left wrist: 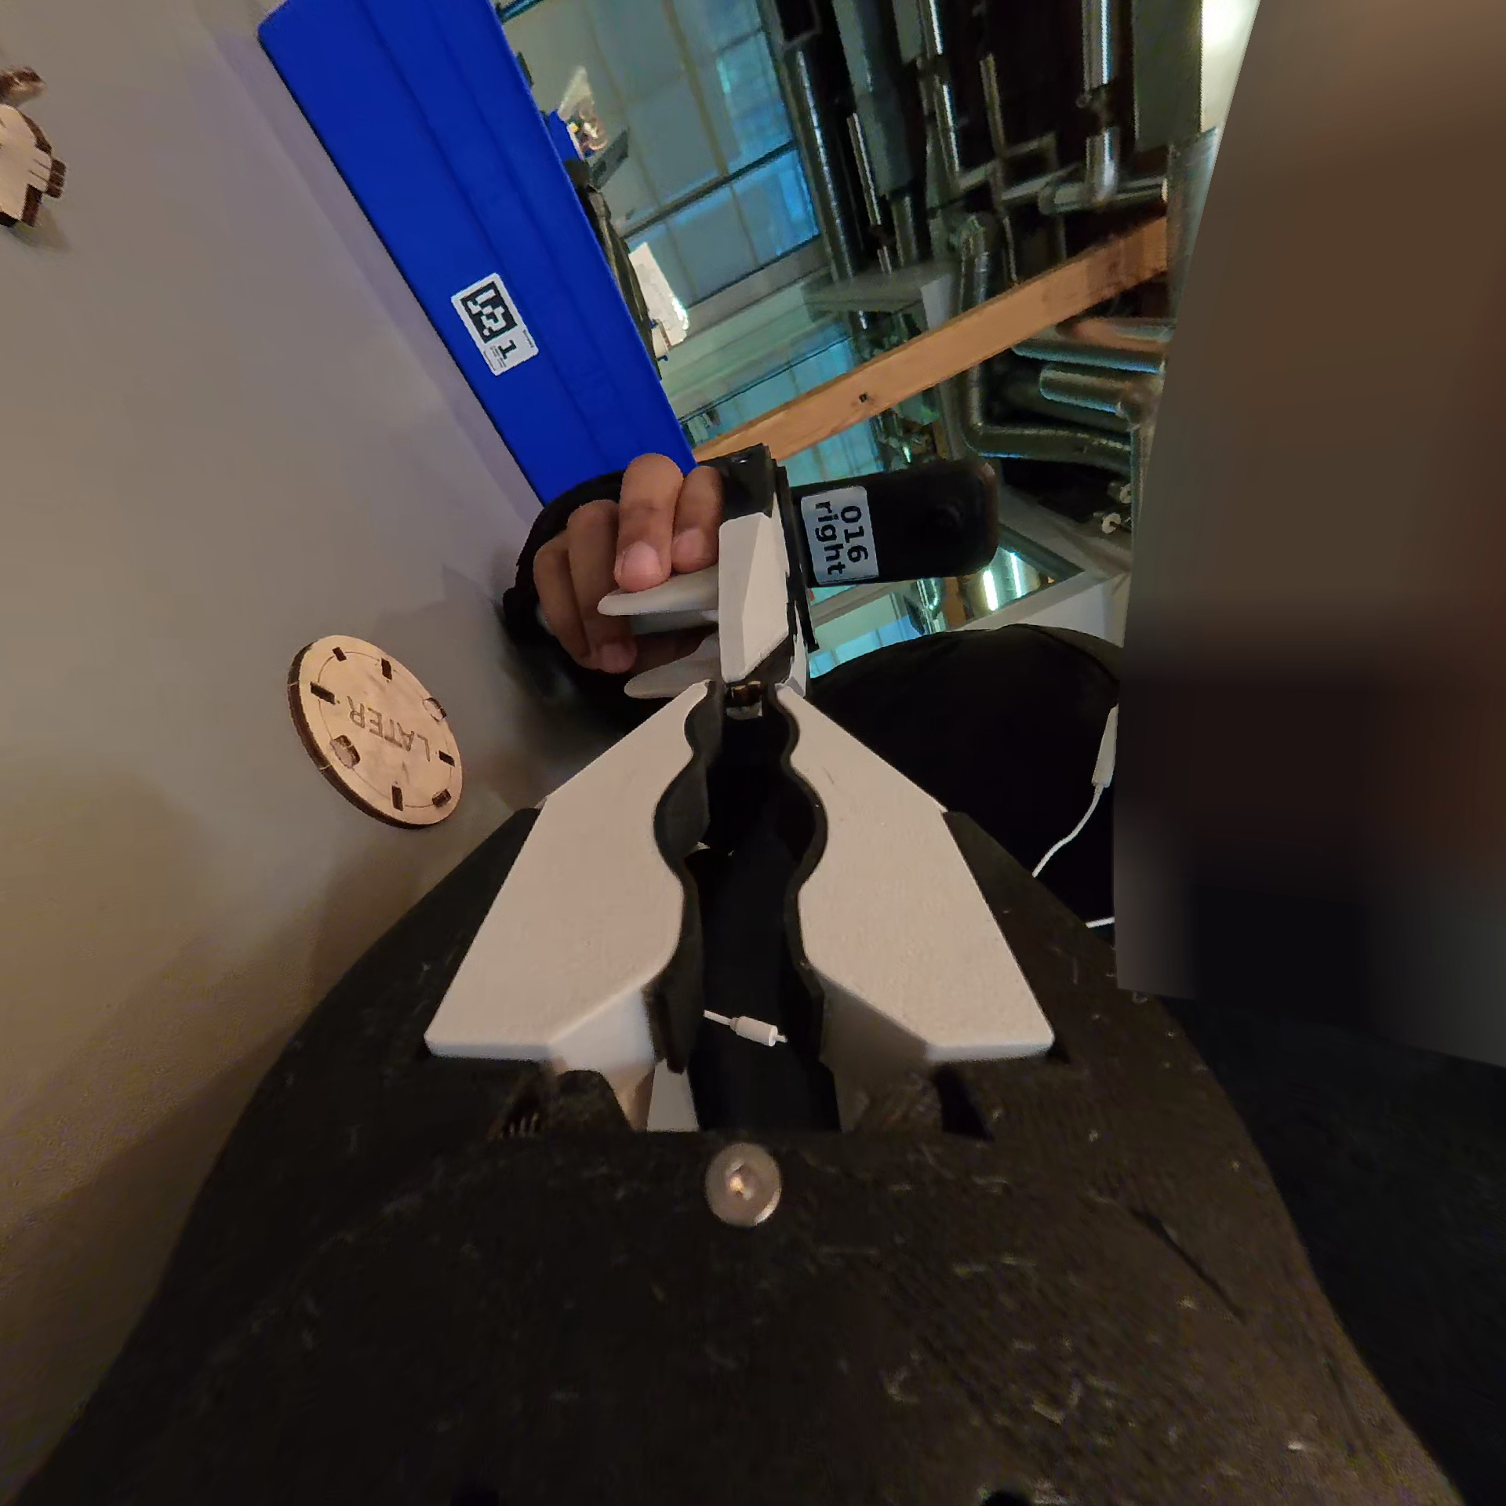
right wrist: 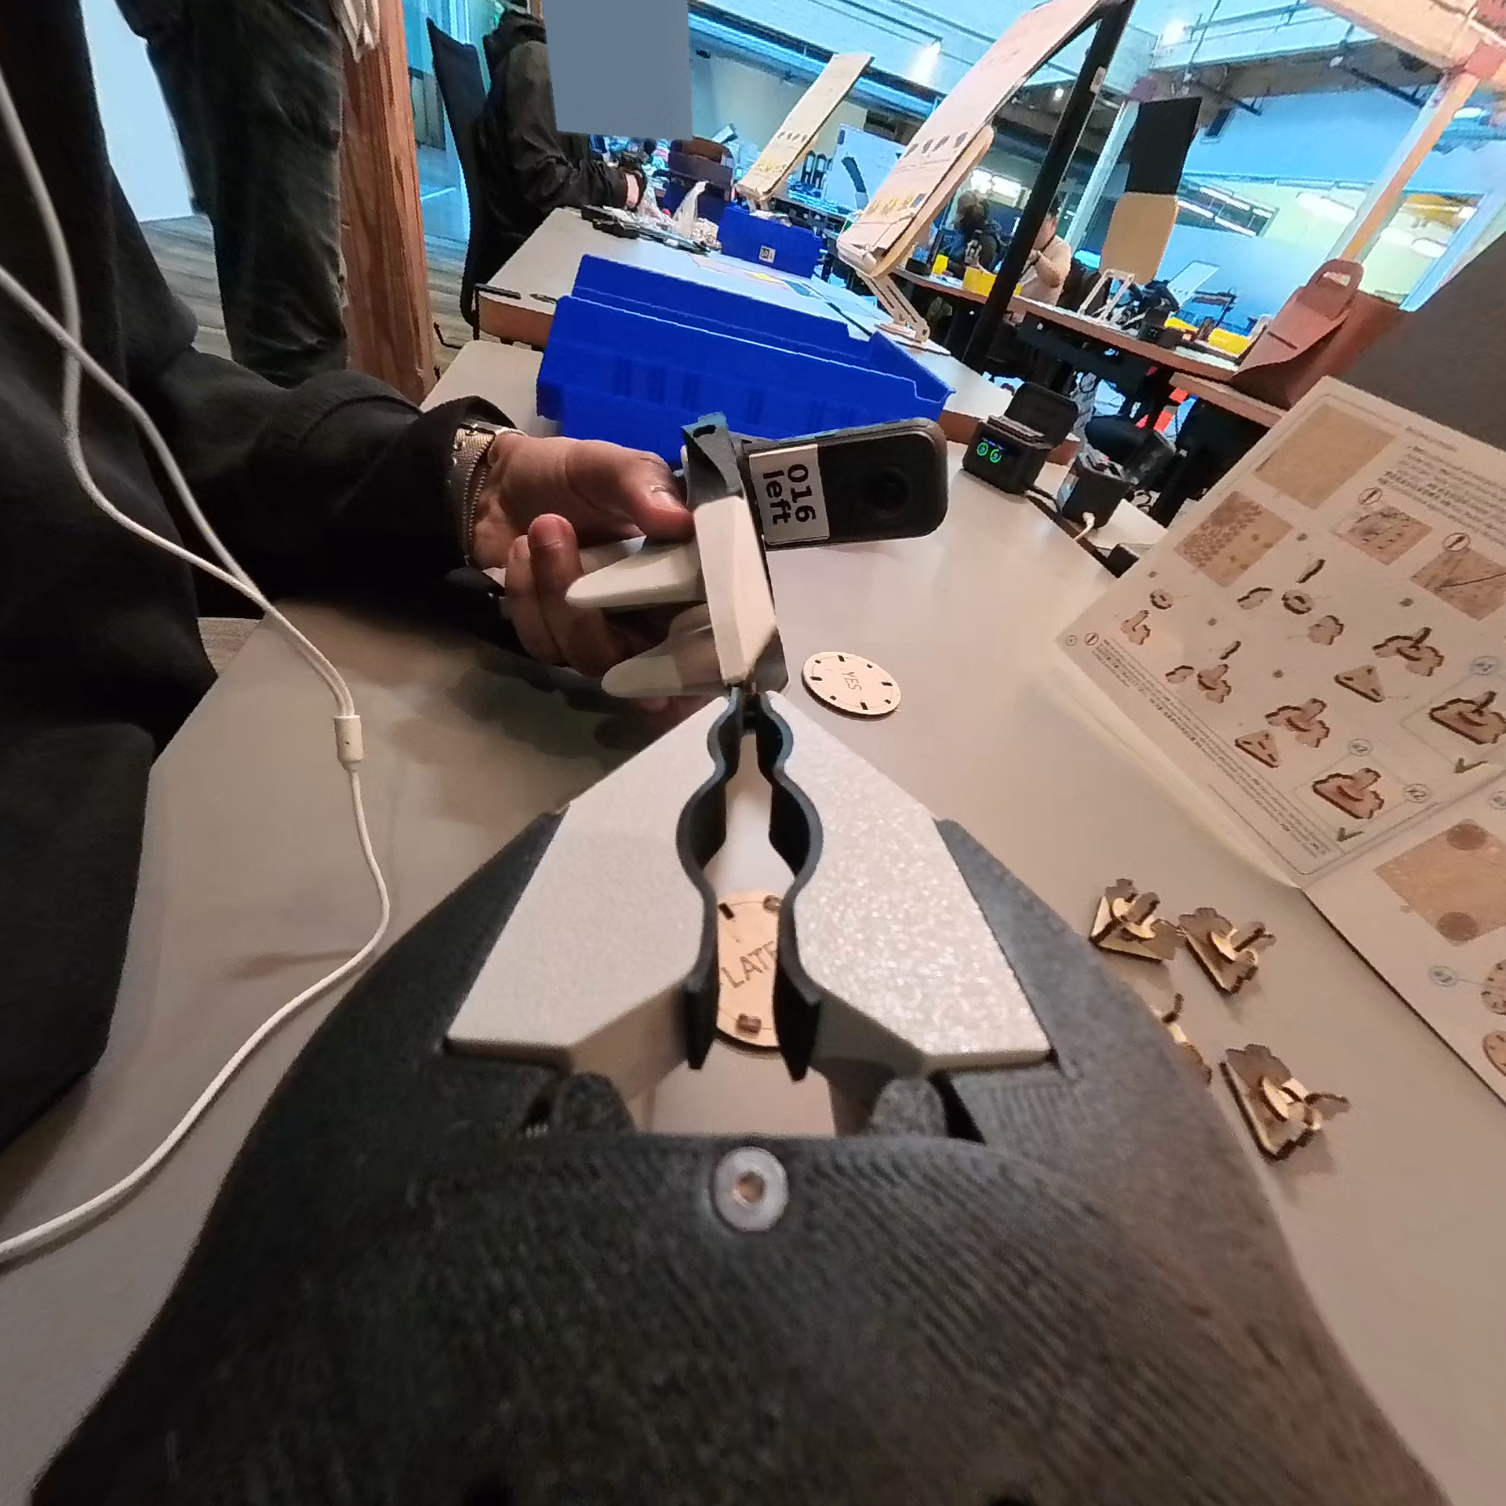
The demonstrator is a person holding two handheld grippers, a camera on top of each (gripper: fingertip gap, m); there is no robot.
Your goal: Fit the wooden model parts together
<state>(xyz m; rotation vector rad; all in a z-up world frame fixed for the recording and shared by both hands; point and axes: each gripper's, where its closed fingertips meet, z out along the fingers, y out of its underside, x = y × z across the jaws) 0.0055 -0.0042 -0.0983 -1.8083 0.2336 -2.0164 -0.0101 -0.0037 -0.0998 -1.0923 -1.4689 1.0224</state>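
Left tongs [left wrist: 741,702]: nearly closed, pinched on a small wooden piece [left wrist: 740,699] with dark edges, held above the desk [left wrist: 163,489]. Right tongs [right wrist: 746,705]: pressed together, tips met by the left tongs' tips; whether anything is caught between them cannot be told. A printed white label [right wrist: 789,493] is borne by each tongs' black camera. An engraved wooden disc [left wrist: 375,731] is laid flat on the desk; a second engraved disc [right wrist: 852,683] lies just beyond the right tongs. A blue bin [left wrist: 456,244] carries a coded white sticker [left wrist: 495,323]. An illustrated instruction sheet [right wrist: 1304,652] is spread at the right, with assembled wooden parts [right wrist: 1173,933] beside it.
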